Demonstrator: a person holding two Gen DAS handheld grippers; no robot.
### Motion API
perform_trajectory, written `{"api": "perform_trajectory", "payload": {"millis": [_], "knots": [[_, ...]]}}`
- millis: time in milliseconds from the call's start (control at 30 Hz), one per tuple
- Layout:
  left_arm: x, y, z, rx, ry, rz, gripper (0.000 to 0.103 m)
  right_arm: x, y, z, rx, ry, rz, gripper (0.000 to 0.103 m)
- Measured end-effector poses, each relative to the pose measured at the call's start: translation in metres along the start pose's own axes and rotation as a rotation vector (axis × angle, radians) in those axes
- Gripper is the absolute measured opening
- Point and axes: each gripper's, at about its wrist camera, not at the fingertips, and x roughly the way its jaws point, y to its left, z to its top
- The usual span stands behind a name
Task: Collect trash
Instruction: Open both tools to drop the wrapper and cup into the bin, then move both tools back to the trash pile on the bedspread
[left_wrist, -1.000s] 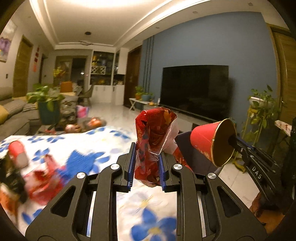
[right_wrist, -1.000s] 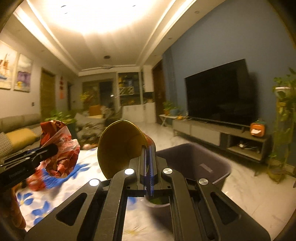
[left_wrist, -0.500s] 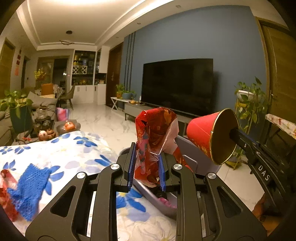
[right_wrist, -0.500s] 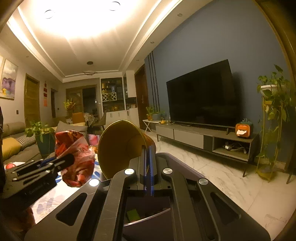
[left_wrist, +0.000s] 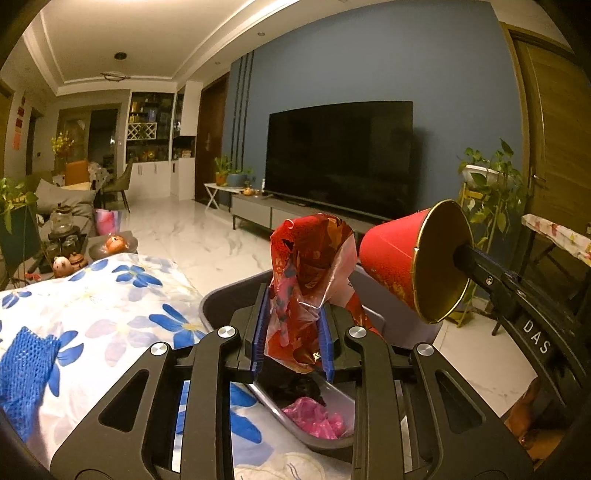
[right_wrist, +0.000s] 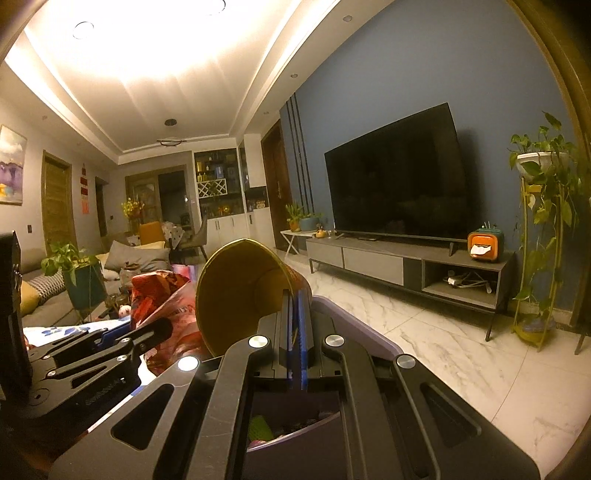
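Hanging over the bin (left_wrist: 218, 295), left claw (left_wrist: 291, 332) clamps a red wrapper (left_wrist: 306, 266), right claw (right_wrist: 295, 321) pinches a paper cup (right_wrist: 236, 291); dropping both remains, and blue netting (left_wrist: 26, 373) lies on the bench (left_wrist: 110, 295).

A: What do the left tongs (left_wrist: 291, 334) look like?
B: Matte black linkage arms with 4 round silver screws and ribbed blue pads (left_wrist: 258, 334).
A: And the right tongs (right_wrist: 295, 328)?
B: The same build; white letters "DAS" mark the side.

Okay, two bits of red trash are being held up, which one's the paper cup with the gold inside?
The red cup held by the right gripper, a smooth cone with gold lining. The left gripper holds a crumpled red wrapper.
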Motion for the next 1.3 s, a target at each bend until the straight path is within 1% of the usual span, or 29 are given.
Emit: {"api": "perform_trajectory", "payload": {"millis": [300, 333, 400, 433, 467, 533, 567, 700, 800, 900, 933, 967, 1000, 1033, 1067, 1100, 1167, 1233, 1267, 1300], "knots": [[0.018, 0.004, -0.006, -0.018, 0.030, -0.015, 0.025, 0.004, 0.006, 0.000, 0.000, 0.011, 0.001, 0.003], [0.020, 0.004, -0.006, -0.020, 0.032, -0.014, 0.027, 0.006, 0.005, 0.000, -0.001, 0.012, 0.001, 0.003], [0.022, 0.004, -0.005, -0.025, 0.038, -0.017, 0.034, 0.008, 0.004, 0.000, 0.000, 0.016, 0.002, 0.003], [0.024, 0.005, -0.005, -0.027, 0.041, -0.020, 0.042, 0.009, 0.004, -0.001, -0.001, 0.016, 0.002, 0.003], [0.024, 0.004, -0.006, -0.027, 0.039, -0.020, 0.046, 0.009, 0.004, -0.001, -0.001, 0.016, 0.001, 0.004], [0.021, 0.007, -0.008, -0.029, 0.027, -0.010, 0.065, 0.011, 0.004, -0.001, 0.004, 0.021, 0.005, 0.004], [0.020, 0.008, -0.008, -0.030, 0.024, -0.003, 0.072, 0.012, 0.003, -0.002, 0.005, 0.024, 0.004, 0.004], [0.016, 0.019, -0.008, -0.062, 0.028, 0.016, 0.075, 0.021, 0.003, -0.007, 0.012, 0.048, 0.015, 0.004], [0.004, 0.031, -0.007, -0.102, 0.014, 0.039, 0.082, 0.026, 0.009, -0.010, 0.002, 0.070, 0.025, 0.004], [-0.016, 0.042, -0.009, -0.119, -0.003, 0.094, 0.084, 0.031, 0.014, -0.013, -0.003, 0.091, 0.033, 0.005], [-0.024, 0.045, -0.010, -0.122, -0.009, 0.114, 0.085, 0.032, 0.015, -0.015, -0.002, 0.093, 0.037, 0.007], [-0.031, 0.048, -0.012, -0.123, -0.015, 0.127, 0.087, 0.032, 0.016, -0.015, -0.002, 0.095, 0.041, 0.015], [-0.037, 0.050, -0.012, -0.123, -0.019, 0.135, 0.087, 0.032, 0.016, -0.014, -0.004, 0.091, 0.038, 0.024], [-0.046, 0.052, -0.014, -0.123, -0.024, 0.151, 0.088, 0.031, 0.017, -0.014, -0.005, 0.083, 0.034, 0.030], [-0.053, 0.055, -0.015, -0.123, -0.026, 0.162, 0.088, 0.029, 0.017, -0.013, -0.003, 0.074, 0.032, 0.038], [-0.063, 0.057, -0.018, -0.124, -0.029, 0.175, 0.088, 0.028, 0.017, -0.011, 0.001, 0.069, 0.030, 0.040], [-0.077, 0.061, -0.020, -0.119, -0.033, 0.202, 0.088, 0.022, 0.018, -0.007, 0.008, 0.056, 0.030, 0.041], [-0.090, 0.064, -0.023, -0.111, -0.036, 0.226, 0.089, 0.014, 0.018, -0.004, 0.012, 0.042, 0.032, 0.055], [-0.098, 0.065, -0.024, -0.110, -0.039, 0.243, 0.089, 0.010, 0.019, -0.004, 0.011, 0.033, 0.033, 0.064], [-0.103, 0.067, -0.024, -0.110, -0.041, 0.252, 0.089, 0.003, 0.022, -0.004, 0.005, 0.022, 0.033, 0.070]]}}
